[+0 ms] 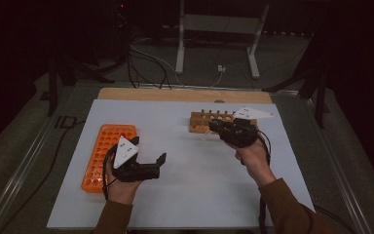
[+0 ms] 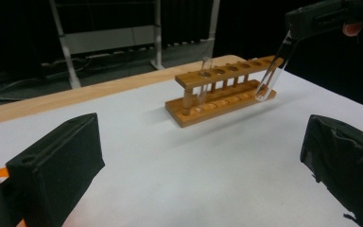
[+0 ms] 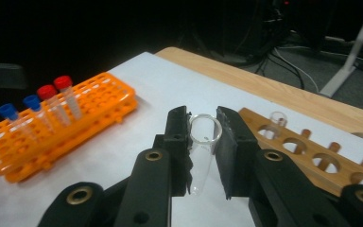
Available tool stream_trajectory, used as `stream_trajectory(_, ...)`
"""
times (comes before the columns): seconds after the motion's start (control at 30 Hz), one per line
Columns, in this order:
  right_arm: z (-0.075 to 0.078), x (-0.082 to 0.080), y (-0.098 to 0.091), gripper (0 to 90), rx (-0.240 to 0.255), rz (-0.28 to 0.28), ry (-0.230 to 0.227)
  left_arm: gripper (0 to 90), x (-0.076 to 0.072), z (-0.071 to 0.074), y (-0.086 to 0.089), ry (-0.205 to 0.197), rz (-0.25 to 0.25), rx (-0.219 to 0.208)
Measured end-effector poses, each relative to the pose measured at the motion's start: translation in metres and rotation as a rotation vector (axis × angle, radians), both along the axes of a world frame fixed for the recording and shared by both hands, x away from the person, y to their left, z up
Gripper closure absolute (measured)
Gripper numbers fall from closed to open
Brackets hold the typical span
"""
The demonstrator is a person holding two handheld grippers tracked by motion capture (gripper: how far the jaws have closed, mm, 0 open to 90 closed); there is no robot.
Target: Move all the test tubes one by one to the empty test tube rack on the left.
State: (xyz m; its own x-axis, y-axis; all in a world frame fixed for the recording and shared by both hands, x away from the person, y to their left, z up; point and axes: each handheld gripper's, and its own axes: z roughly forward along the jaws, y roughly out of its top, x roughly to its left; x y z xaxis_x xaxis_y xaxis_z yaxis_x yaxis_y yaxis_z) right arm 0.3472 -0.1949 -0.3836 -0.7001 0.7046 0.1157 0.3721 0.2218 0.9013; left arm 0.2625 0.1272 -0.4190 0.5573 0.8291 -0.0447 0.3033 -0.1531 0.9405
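The right gripper (image 3: 203,156) is clamped on a glass tube (image 3: 202,151) at the centre of the frame, just beside the wooden rack (image 3: 312,156), so the step is probably carrying it away, and next it needs a steady, upright move.

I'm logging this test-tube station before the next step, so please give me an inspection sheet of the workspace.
Surface: white table top on a wooden board, bare in the middle.
Job's things: empty glass test tube in the right gripper; wooden tube rack holding one glass tube; orange tube rack with two red-capped and two blue-capped tubes.
Clutter: nothing seen.
Grippers: right gripper shut on the test tube near the wooden rack; left gripper open, holding nothing.
Cables: one trails from each gripper; more lie on the floor behind.
Surroundings: dark room, white metal stand.
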Motion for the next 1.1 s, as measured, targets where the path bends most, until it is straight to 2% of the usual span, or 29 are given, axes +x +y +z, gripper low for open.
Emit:
stream_trajectory(0.2,0.002,-0.007,0.009,75.9,-0.008,0.04,0.0,0.6,0.007,-0.001,-0.013,0.014,-0.03,0.015)
stream_trajectory(0.53,0.002,-0.02,0.028,75.9,-0.024,0.112,0.006,7.2,0.018,-0.003,-0.039,0.039,-0.134,0.032)
stream_trajectory(0.67,0.001,-0.025,0.037,75.9,-0.038,0.147,0.007,10.1,0.02,-0.004,-0.053,0.051,-0.174,0.056)
stream_trajectory(0.77,-0.001,-0.028,0.043,75.9,-0.051,0.17,0.012,19.2,0.021,-0.005,-0.06,0.052,-0.192,0.074)
stream_trajectory(0.87,-0.003,-0.03,0.048,75.9,-0.057,0.189,0.015,37.7,0.022,-0.005,-0.064,0.056,-0.212,0.081)
stream_trajectory(1.1,-0.006,-0.033,0.057,75.9,-0.063,0.225,0.027,63.5,0.025,-0.008,-0.067,0.08,-0.234,0.095)
